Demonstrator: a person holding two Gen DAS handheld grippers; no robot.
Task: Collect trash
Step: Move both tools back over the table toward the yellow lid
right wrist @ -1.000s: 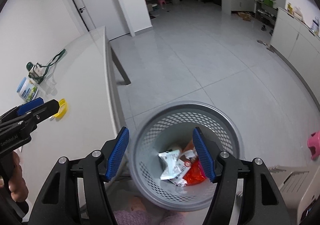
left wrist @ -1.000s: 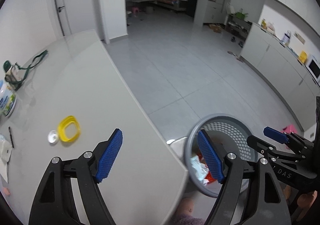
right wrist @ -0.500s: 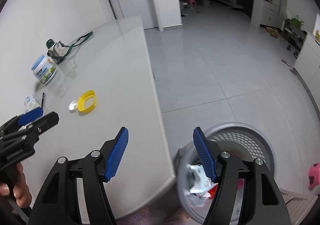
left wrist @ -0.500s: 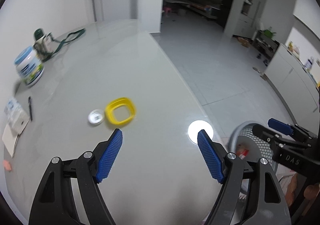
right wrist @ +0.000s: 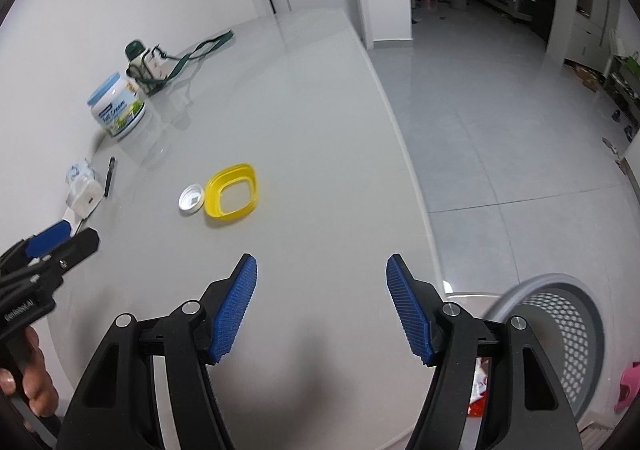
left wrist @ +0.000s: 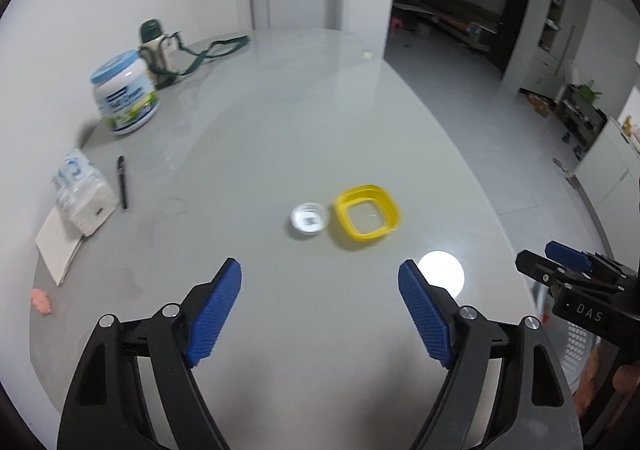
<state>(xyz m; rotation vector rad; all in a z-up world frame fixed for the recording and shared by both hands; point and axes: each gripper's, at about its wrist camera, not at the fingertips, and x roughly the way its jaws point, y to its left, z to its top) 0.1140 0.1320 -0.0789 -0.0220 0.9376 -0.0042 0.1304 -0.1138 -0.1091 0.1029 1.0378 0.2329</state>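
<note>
A yellow plastic ring (left wrist: 368, 211) (right wrist: 232, 196) and a small white cap (left wrist: 309, 218) (right wrist: 191, 199) lie side by side on the grey table (left wrist: 280, 121) (right wrist: 304, 129). My left gripper (left wrist: 320, 310) is open and empty, above the table just short of them. My right gripper (right wrist: 322, 306) is open and empty over the table's near right part. The grey mesh bin (right wrist: 560, 334) (left wrist: 576, 346) stands on the floor beyond the table's right edge, with wrappers inside.
At the table's left are a white jar with a blue lid (left wrist: 124, 93), a green-strapped bottle (left wrist: 156, 45), a tissue pack (left wrist: 84, 195), a black pen (left wrist: 123, 181), a white card (left wrist: 58, 248) and a pink scrap (left wrist: 42, 300). Tiled floor lies to the right.
Both grippers have swung left from over the bin to over the table. The yellow ring and white cap now lie closer ahead of them. Both stay open.
</note>
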